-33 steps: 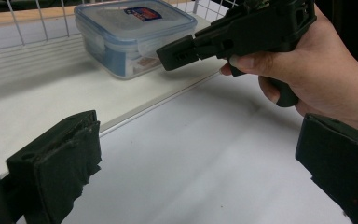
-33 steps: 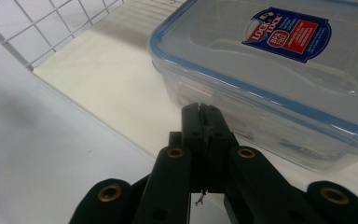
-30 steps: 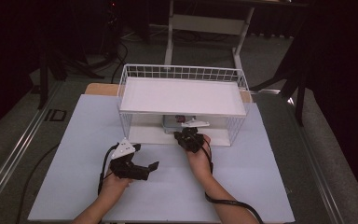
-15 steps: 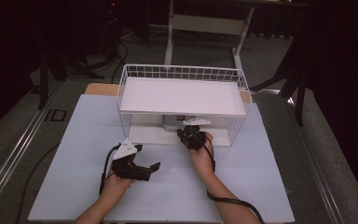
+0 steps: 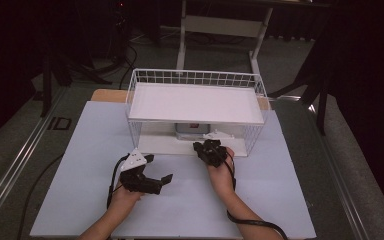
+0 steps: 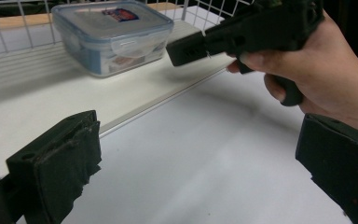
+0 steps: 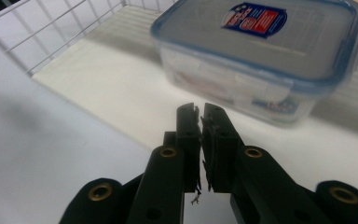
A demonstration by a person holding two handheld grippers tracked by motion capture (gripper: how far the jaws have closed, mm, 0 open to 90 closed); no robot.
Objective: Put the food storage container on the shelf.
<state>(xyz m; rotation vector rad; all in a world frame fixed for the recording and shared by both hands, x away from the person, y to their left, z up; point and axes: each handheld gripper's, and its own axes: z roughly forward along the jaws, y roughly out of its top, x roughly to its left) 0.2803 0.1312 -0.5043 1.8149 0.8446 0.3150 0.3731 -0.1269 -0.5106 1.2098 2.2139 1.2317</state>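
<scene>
A clear lidded food box [image 7: 261, 51] with a blue rim and a red-blue label sits on the bottom board of a white wire rack [image 5: 195, 102], under its shelf; it also appears as the box [image 6: 112, 37] and the box [image 5: 192, 131]. My right gripper [image 7: 201, 112] points at it from just in front of the board's edge without touching. Its jaws have just been opening by a sliver, the pads stand almost together and nothing is between them. The same right gripper [image 5: 207, 147] is at the rack's front. My left gripper [image 5: 160, 168] rests on the table to the left, open wide and empty [image 6: 196, 177].
The rack stands at the back middle of a white table sheet [image 5: 80, 165]. Its wire sides [image 7: 51, 32] and the shelf above bound the space around the box. A cable [image 5: 260, 225] trails from the right hand. Dark floor and a stand's legs [image 5: 220, 30] lie beyond the table.
The right gripper has edged slightly to the right at the rack's front. The left hand and gripper have stayed in place.
</scene>
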